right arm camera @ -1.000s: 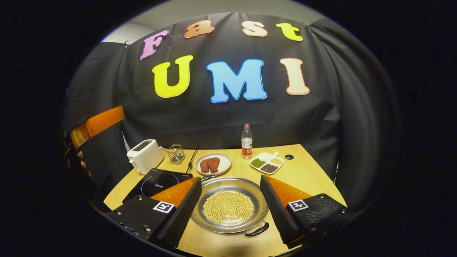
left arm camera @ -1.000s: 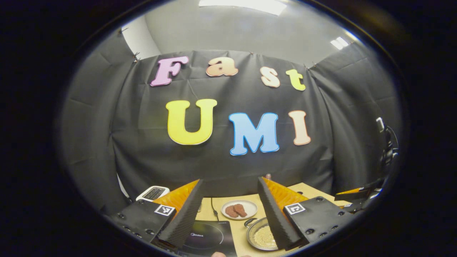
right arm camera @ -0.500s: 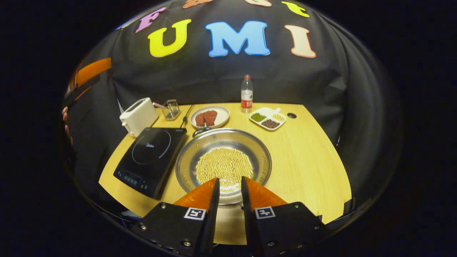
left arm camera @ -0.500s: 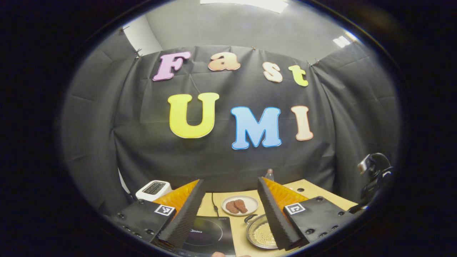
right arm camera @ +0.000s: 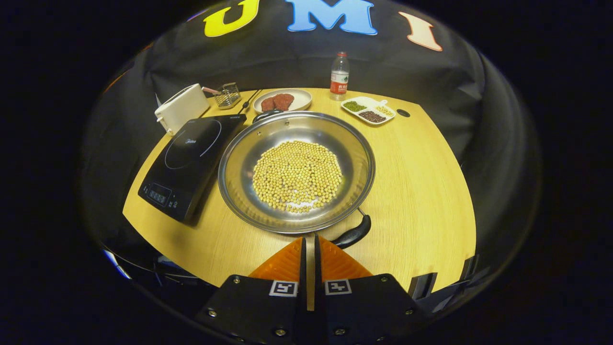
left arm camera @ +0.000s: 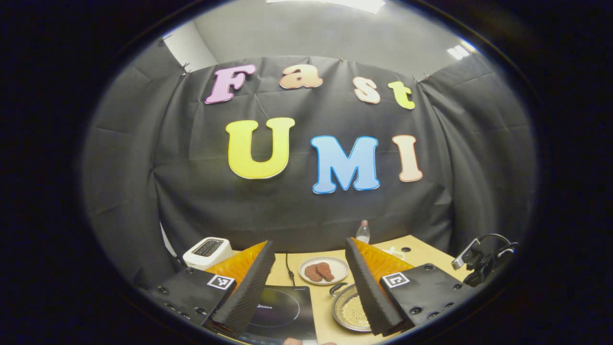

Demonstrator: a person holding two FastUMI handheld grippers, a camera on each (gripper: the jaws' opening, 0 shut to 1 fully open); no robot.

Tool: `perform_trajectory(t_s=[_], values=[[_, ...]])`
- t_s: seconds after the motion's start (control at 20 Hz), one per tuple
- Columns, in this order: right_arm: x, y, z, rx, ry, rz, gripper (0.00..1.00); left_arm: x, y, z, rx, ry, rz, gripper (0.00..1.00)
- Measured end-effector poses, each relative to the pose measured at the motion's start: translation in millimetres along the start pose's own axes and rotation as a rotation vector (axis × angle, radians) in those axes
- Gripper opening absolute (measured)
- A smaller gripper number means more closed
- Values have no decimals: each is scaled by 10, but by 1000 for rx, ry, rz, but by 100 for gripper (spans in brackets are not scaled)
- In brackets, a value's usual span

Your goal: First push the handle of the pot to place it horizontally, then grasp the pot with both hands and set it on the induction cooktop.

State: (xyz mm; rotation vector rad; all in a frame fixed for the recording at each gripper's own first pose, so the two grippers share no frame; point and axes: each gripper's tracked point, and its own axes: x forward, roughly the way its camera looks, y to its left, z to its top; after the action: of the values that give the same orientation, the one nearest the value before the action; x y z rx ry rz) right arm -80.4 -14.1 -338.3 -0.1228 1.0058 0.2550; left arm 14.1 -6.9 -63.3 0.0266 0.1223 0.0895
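A steel pot (right arm camera: 297, 172) holding soybeans sits on the wooden table (right arm camera: 431, 182), just right of the black induction cooktop (right arm camera: 191, 153). Its near black handle (right arm camera: 357, 233) points toward me and slightly right; the far handle (right arm camera: 268, 114) points at the back. My right gripper (right arm camera: 309, 238) is shut on nothing, tips just left of the near handle, above the pot's front rim. My left gripper (left arm camera: 309, 250) stands open and high, well back from the table, with the pot (left arm camera: 349, 311) and cooktop (left arm camera: 282, 309) low between its fingers.
Along the back stand a white toaster (right arm camera: 179, 108), a small wire basket (right arm camera: 226, 94), a plate of meat (right arm camera: 281, 100), a water bottle (right arm camera: 339, 76) and a divided dish of beans (right arm camera: 368, 110). Bare table lies right of the pot.
My right gripper went from wide open to shut and tilted down over the pot's front rim. The left gripper stayed open, its view shifting only slightly.
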Motion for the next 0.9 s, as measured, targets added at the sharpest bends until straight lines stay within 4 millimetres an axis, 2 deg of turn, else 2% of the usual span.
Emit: perform_trajectory(t_s=[0.05, 0.1, 0.65, 0.9], values=[[48, -42, -36, -9, 12, -14, 7, 10, 2, -15, 0, 2, 3, 96], [98, -42, -60, -14, 28, -13, 0, 27, 14, -25, 0, 5, 8, 96], [392, 4, -124, 8, 148, 43, 0, 111, 151, -59, 5, 20, 78, 96], [436, -124, -91, 7, 162, 20, 0, 200, 111, -67, 3, 32, 83, 96]])
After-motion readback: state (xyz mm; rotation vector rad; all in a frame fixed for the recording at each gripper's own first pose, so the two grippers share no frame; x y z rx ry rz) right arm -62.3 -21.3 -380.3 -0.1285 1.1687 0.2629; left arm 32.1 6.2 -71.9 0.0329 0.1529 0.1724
